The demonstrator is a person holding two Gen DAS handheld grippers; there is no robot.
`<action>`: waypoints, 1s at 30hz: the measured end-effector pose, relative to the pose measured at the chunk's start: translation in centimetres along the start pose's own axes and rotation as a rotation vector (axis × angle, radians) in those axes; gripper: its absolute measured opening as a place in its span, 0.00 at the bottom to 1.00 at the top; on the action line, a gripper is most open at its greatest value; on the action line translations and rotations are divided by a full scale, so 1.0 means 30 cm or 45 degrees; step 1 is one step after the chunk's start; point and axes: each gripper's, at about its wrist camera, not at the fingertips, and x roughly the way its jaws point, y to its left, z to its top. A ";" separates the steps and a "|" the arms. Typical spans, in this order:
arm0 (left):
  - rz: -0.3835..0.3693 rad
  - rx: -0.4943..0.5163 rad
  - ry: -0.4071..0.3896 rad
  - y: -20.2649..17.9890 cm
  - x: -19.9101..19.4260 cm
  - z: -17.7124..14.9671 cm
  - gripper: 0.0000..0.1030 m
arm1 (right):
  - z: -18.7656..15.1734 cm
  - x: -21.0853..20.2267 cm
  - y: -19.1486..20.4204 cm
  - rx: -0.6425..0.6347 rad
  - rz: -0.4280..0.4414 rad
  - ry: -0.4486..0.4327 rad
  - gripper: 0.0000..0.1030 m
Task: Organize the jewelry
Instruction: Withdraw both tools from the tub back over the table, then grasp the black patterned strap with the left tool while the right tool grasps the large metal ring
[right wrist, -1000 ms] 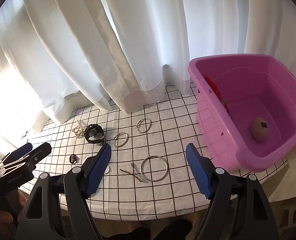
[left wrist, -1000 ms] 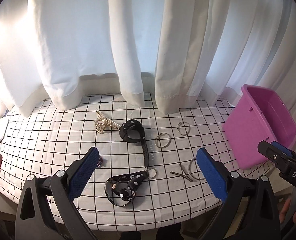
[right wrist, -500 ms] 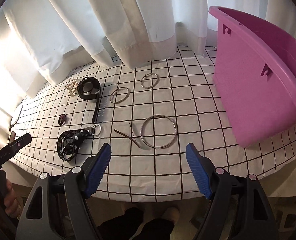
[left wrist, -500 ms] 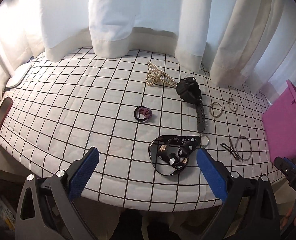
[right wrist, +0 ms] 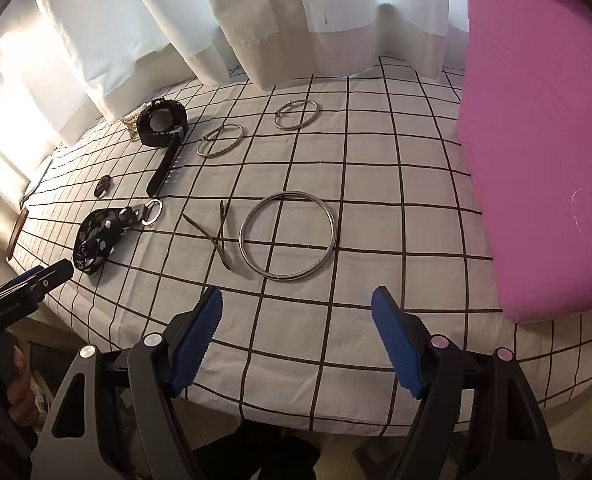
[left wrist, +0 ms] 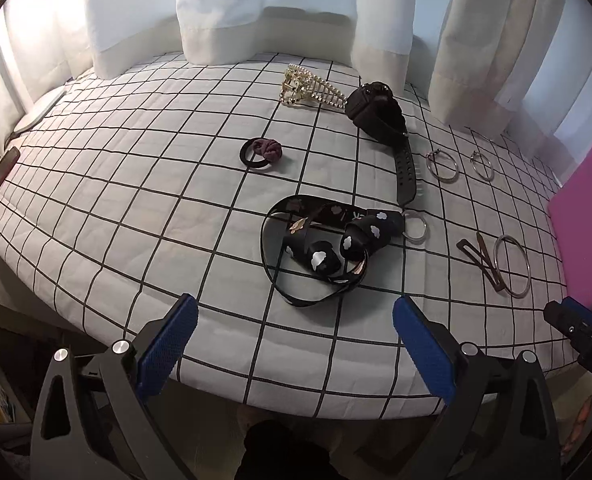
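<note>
A: Since both grabbers are wide open and hold nothing, which thing is easy to pick first?

B: The right gripper (right wrist: 296, 344) hangs over the front edge of the tabletop (right wrist: 376, 360), and the big ring (right wrist: 288, 236) lies just past it, near the pink bin (right wrist: 536, 160). I think it is hard, light and slippery, so pinch across its rim.

A: And the left gripper (left wrist: 293, 350)?

B: It faces the black strap (left wrist: 324, 246), near the middle of the front edge. That looks soft and floppy. I would grab the bunched part. The watch (left wrist: 376, 110) sits toward the back edge. It looks heavier, so take the band.
</note>
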 end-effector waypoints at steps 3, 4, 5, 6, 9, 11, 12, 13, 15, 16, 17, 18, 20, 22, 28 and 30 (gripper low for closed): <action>0.020 0.019 -0.013 0.004 0.037 -0.009 0.93 | -0.005 0.043 -0.002 -0.006 -0.011 -0.020 0.71; 0.021 0.021 -0.007 0.004 0.053 -0.010 0.93 | -0.005 0.055 0.000 -0.010 -0.014 -0.032 0.71; 0.013 0.021 -0.007 0.003 0.065 -0.013 0.93 | -0.005 0.067 0.001 -0.014 -0.014 -0.044 0.71; 0.010 0.021 -0.014 0.002 0.073 -0.018 0.93 | -0.004 0.079 -0.001 -0.016 -0.015 -0.050 0.71; 0.017 0.036 -0.043 -0.009 0.093 -0.032 0.93 | -0.003 0.103 -0.003 -0.021 -0.025 -0.076 0.72; 0.029 0.054 -0.051 -0.021 0.107 -0.037 0.93 | -0.003 0.106 0.002 -0.048 -0.031 -0.105 0.72; 0.032 0.060 -0.052 -0.026 0.113 -0.038 0.93 | -0.002 0.110 0.008 -0.066 -0.046 -0.111 0.72; 0.031 0.065 -0.053 -0.030 0.118 -0.038 0.93 | 0.000 0.113 0.016 -0.089 -0.064 -0.115 0.72; 0.031 0.074 -0.060 -0.038 0.125 -0.036 0.93 | 0.001 0.122 0.031 -0.138 -0.108 -0.119 0.72; 0.036 0.080 -0.067 -0.041 0.126 -0.034 0.93 | 0.003 0.127 0.038 -0.157 -0.131 -0.119 0.72; 0.045 0.086 -0.073 -0.041 0.129 -0.032 0.93 | 0.006 0.132 0.045 -0.174 -0.142 -0.119 0.72; 0.051 0.089 -0.078 -0.043 0.132 -0.030 0.93 | 0.008 0.136 0.050 -0.190 -0.149 -0.119 0.72; 0.057 0.086 -0.077 -0.041 0.141 -0.026 0.93 | 0.013 0.143 0.062 -0.220 -0.169 -0.124 0.72; 0.054 0.075 -0.076 -0.036 0.148 -0.022 0.93 | 0.018 0.148 0.066 -0.229 -0.158 -0.127 0.72; 0.058 0.070 -0.102 -0.037 0.167 0.005 0.94 | 0.044 0.176 0.058 -0.228 -0.169 -0.158 0.85; 0.063 0.072 -0.112 -0.041 0.176 0.016 0.95 | 0.057 0.187 0.054 -0.229 -0.169 -0.165 0.90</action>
